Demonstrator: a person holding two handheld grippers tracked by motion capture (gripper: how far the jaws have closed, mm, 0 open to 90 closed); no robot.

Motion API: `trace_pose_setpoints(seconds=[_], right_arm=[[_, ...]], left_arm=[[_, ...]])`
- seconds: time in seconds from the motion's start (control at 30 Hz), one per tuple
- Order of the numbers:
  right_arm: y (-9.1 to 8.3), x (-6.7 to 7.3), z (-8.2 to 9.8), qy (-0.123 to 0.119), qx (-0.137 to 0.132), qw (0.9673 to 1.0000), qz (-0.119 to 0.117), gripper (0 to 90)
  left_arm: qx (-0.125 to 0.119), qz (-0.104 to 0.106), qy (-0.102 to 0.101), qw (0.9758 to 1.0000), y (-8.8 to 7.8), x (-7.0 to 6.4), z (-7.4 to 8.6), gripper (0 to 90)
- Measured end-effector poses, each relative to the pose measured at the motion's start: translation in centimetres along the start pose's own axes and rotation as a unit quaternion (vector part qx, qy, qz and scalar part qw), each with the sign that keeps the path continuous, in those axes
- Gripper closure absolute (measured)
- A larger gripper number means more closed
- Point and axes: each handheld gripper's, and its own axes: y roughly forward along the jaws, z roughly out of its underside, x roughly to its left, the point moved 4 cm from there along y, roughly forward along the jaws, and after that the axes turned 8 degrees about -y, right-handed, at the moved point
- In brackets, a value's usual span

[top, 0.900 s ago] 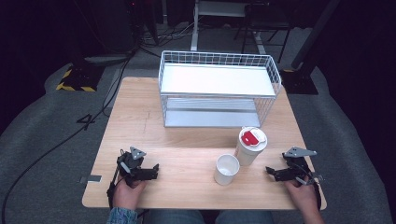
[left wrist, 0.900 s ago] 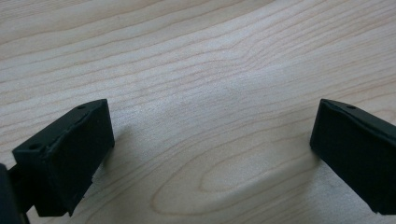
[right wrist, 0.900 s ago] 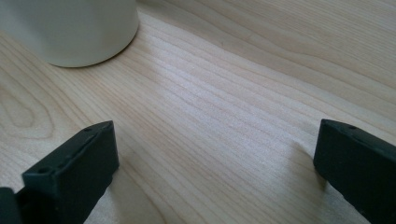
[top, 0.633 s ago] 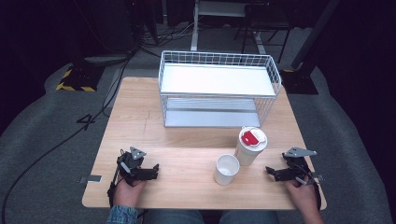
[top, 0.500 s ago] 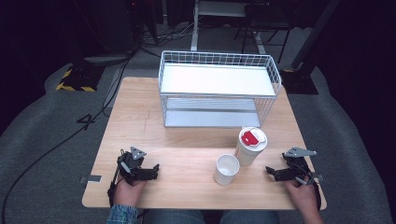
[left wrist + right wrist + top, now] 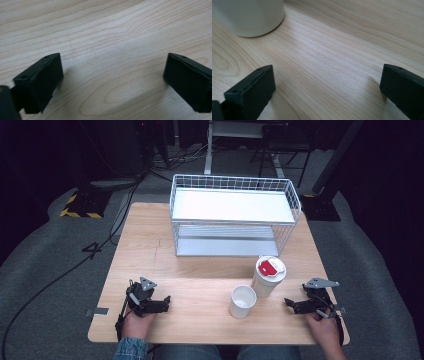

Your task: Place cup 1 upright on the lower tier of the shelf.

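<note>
Both grippers are resting on the tabletop [image 6: 200,270], jaws gaping wide and empty; the right gripper [image 6: 295,305] is facing the lidded cup [image 6: 269,276], which it should be approaching level and centred

Wooden table [image 6: 200,265]: wire rack [image 6: 233,215], two cups [image 6: 243,301].

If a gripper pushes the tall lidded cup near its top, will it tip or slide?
The tall lidded cup stands upright on a narrow base, so a high push probably tips it. It touches the open cup or nearly so, and may knock it.
</note>
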Motion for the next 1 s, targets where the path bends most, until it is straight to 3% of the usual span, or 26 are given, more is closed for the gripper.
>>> trace_pose_setpoints(seconds=[0.07,0.23,0.3,0.47,0.7,0.87,0.97,1.0], right_arm=[[0.0,0.0,0.0,0.001,0.0,1.0,0.001,0.3],[0.0,0.0,0.0,0.001,0.0,1.0,0.001,0.4],[0.0,0.0,0.0,0.001,0.0,1.0,0.002,0.3],[0.0,0.0,0.0,0.002,0.001,1.0,0.004,0.3],[0.1,0.0,-0.1,0.006,0.002,0.9999,0.008,0.2],[0.1,0.0,-0.1,0.009,0.003,0.9999,0.011,0.2],[0.1,0.0,-0.1,0.009,0.003,0.9999,0.011,0.2],[0.1,0.0,-0.1,0.009,0.003,0.9999,0.011,0.2]], left_arm=[[-0.005,0.008,-0.004,0.9999,-0.2,-0.2,-0.4,7.7],[-0.037,0.016,0.01,0.9991,-1.2,-1.3,-2.0,7.7],[-0.038,0.019,0.012,0.999,-1.3,-1.5,-2.1,7.7],[-0.058,0.044,0.039,0.9966,-2.3,-3.8,-3.4,7.8],[-0.068,0.075,0.054,0.9935,-3.2,-5.6,-3.7,7.9],[-0.078,0.107,0.077,0.9882,-4.0,-8.1,-4.0,8.0],[-0.078,0.123,0.078,0.9864,-4.1,-9.1,-4.0,7.7],[-0.078,0.135,0.085,0.9841,-4.1,-10.0,-4.1,7.5]])
